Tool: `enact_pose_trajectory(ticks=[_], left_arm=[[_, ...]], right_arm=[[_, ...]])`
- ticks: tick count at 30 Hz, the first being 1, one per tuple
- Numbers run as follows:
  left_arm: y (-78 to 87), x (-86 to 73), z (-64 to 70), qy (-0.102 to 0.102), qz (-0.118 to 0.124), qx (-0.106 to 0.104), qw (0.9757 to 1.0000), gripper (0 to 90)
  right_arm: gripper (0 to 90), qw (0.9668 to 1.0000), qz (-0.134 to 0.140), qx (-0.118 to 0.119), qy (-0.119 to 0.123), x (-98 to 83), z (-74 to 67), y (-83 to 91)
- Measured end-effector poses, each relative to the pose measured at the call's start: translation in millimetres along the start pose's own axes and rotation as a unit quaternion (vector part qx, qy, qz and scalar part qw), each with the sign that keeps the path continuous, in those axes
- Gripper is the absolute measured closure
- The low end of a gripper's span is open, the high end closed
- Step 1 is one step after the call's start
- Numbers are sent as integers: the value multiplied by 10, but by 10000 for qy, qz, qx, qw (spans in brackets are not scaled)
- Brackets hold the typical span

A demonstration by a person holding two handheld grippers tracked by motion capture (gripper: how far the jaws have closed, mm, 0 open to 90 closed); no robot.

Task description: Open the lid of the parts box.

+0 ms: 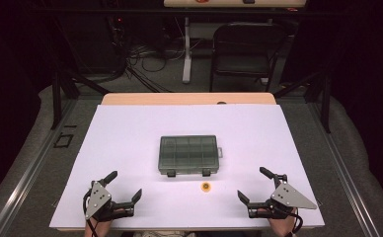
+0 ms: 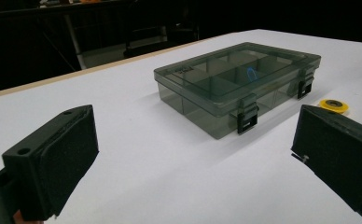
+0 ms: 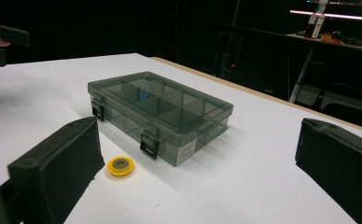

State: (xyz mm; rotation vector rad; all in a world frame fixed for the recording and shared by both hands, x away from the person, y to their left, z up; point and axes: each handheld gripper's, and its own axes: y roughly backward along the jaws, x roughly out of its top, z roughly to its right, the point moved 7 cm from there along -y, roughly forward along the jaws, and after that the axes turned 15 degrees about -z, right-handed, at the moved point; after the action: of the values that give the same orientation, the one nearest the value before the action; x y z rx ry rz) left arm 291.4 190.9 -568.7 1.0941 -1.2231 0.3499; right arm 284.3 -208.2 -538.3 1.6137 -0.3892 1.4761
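Both tools (image 1: 126, 186) (image 1: 251, 183) low, jaws apart.

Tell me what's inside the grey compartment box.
Through the closed lid of the box, dividers and one small bluish loop show. The tinted plastic hides whether other compartments hold anything.

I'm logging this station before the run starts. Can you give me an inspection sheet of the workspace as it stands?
Surface: white table top, flat, with a wooden edge at the far side.
Job's things: smoky clear compartment box near the middle, lid shut, two black latches facing the person; small yellow ring lying flat just in front of it, apart from it.
Clutter: nothing seen.
Grippers: left gripper and right gripper at the near edge, both open, holding nothing.
Cables: a black cable at the left gripper; loose cables on the floor behind.
Surroundings: dark room, black chair and a desk leg beyond the table.
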Motion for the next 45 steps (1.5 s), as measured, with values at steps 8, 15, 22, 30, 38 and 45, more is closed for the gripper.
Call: enact_pose_trajectory(ticks=[8,15,22,30,38,45], left_arm=[[-36,-2,-5,25,-73,-10,10000,0],[-36,-1,-5,38,-151,7,9999,0],[-29,11,-18,81,-173,-71,9998,0],[-91,101,-4,37,-237,-288,9993,0],[-140,165,29,-89,-291,-338,9990,0],[-214,196,87,-214,-419,-447,9979,1]], right_arm=[[0,10000,-55,20,-67,-3,38,-12],[0,9998,-177,21,-38,2,38,-46],[0,9996,-266,72,11,35,32,-97],[0,9989,-430,175,80,108,35,-254],[0,9981,-550,269,89,152,55,-372],[0,9965,-707,397,180,210,49,-496]])
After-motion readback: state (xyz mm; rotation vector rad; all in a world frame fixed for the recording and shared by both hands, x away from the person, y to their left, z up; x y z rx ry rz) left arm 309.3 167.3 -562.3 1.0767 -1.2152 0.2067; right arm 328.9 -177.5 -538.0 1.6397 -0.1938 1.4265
